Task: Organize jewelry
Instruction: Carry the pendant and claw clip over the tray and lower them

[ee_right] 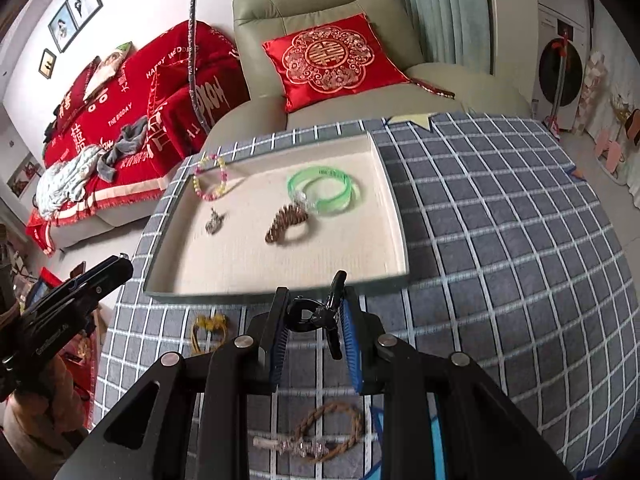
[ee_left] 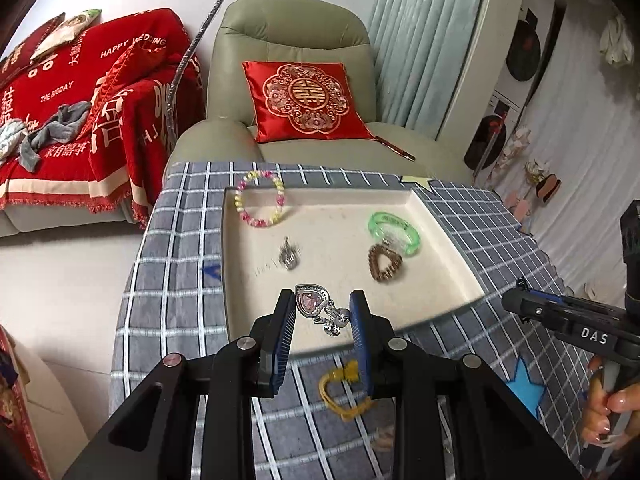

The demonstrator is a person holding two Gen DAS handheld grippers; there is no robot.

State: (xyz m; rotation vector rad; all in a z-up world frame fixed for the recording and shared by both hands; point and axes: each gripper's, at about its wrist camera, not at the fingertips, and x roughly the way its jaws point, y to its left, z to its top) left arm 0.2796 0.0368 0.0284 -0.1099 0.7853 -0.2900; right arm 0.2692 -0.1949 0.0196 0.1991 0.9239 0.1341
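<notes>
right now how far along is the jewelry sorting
About halfway. Done: the tray holds a beaded bracelet, green bangle, brown scrunchie and small charm. In hand: left claw carries a heart pendant, right claw a black clip. Left: yellow hair tie, rope bracelet, rhinestone clip.
</notes>
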